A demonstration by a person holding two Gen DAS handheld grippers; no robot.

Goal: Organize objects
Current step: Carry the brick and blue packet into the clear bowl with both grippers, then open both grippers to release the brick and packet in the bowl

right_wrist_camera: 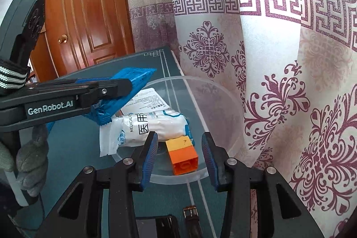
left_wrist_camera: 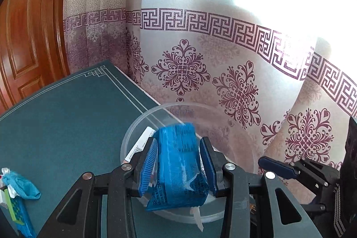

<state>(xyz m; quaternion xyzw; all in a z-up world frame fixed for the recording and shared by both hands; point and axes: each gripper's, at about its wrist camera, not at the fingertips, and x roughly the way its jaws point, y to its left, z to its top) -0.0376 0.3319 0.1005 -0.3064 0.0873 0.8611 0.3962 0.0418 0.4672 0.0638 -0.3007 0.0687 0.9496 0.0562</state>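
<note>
Carrying a blue packet (left_wrist_camera: 178, 168) clamped in its jaws, the left gripper (left_wrist_camera: 178, 162) hangs over the clear bowl (right_wrist_camera: 223, 90) at lower centre; next, release. The right gripper (right_wrist_camera: 179, 155), jaws apart, brackets an orange block (right_wrist_camera: 183, 155) already inside, beside a white packet (right_wrist_camera: 154, 126).

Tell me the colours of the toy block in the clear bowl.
Yellow on orange block; the right wrist view shows it best.
</note>
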